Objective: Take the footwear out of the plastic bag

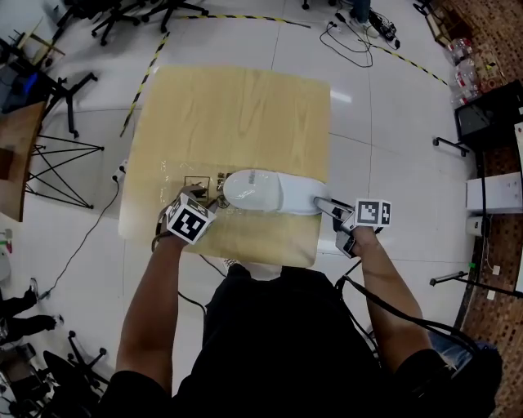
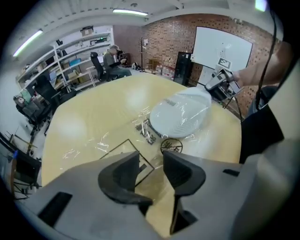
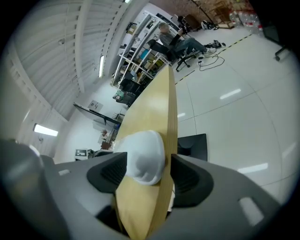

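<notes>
A white piece of footwear (image 1: 265, 192) lies on its side near the front edge of the light wooden table (image 1: 237, 106), with the clear plastic bag (image 2: 117, 136) crinkled round it and spread flat toward the left. My left gripper (image 1: 214, 202) sits at the bag's left end; its jaws (image 2: 150, 171) stand open over the film, and nothing is pinched. The right gripper (image 1: 323, 206) is at the table's right edge by the footwear's other end. There the jaws (image 3: 147, 173) are open, and the white footwear (image 3: 146, 157) and the table edge lie between them.
Office chairs (image 1: 122, 16) and a black stand (image 1: 57, 167) are on the floor to the left. Yellow-black tape (image 1: 147, 69) runs past the table's far left corner. White boxes (image 1: 494, 196) stand at the right. Behind the table are shelves, a seated person (image 2: 115, 58) and a whiteboard (image 2: 222, 51).
</notes>
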### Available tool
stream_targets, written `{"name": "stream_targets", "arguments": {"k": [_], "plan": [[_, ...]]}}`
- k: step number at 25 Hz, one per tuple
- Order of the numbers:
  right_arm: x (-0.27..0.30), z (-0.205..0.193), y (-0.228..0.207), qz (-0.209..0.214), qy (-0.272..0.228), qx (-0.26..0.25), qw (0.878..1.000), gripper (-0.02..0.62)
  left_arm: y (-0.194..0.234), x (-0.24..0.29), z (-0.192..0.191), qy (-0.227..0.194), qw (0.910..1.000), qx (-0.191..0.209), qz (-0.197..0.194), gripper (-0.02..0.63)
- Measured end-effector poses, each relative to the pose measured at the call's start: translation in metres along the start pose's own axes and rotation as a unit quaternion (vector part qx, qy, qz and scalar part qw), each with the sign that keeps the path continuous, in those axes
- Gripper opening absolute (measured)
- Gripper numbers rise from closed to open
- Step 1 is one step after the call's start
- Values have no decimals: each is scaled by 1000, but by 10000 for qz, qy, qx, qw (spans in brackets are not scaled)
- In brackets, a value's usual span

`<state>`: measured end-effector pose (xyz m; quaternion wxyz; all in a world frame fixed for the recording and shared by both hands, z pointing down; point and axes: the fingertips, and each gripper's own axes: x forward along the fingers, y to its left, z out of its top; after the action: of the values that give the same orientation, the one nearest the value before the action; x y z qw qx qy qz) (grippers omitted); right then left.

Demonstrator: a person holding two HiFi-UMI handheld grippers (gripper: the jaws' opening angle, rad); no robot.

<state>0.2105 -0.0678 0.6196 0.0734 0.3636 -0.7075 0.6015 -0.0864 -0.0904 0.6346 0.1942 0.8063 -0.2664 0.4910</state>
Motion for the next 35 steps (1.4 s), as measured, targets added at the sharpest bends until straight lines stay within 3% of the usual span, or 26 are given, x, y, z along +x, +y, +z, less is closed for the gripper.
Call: {"name": "stream_targets", "arguments": {"k": [2, 7, 12, 16, 22, 25, 32, 35], "plan": [[3, -1, -2, -105, -17, -69, 9999, 283, -8, 2, 0, -37, 9999, -32, -143, 142], [-9, 7, -3, -17, -363, -98, 9993, 174, -6, 1, -3, -69, 9999, 99, 12, 44], [-37, 17, -2, 257, -615, 101, 9977, 132, -3, 1, -5, 24, 9998, 141, 127, 44], [-59, 27, -17, 89, -854, 484, 9951, 110, 12, -1, -10, 116, 9993, 101, 353, 43], [-80, 35, -15, 485, -922, 281, 9942, 89, 41, -8, -23, 265, 9974, -84, 661, 34], [-82, 31, -10, 688, -826, 244, 9939, 83, 66, -13, -32, 322, 9944, -304, 961, 26], [-90, 25, -14, 706, -863, 343, 9932, 81, 118, -26, -45, 330, 9816, -951, 1622, 20], [-86, 19, -10, 754, -770, 326, 9936, 81, 124, -23, -41, 237, 9784, -1349, 1550, 19]]}}
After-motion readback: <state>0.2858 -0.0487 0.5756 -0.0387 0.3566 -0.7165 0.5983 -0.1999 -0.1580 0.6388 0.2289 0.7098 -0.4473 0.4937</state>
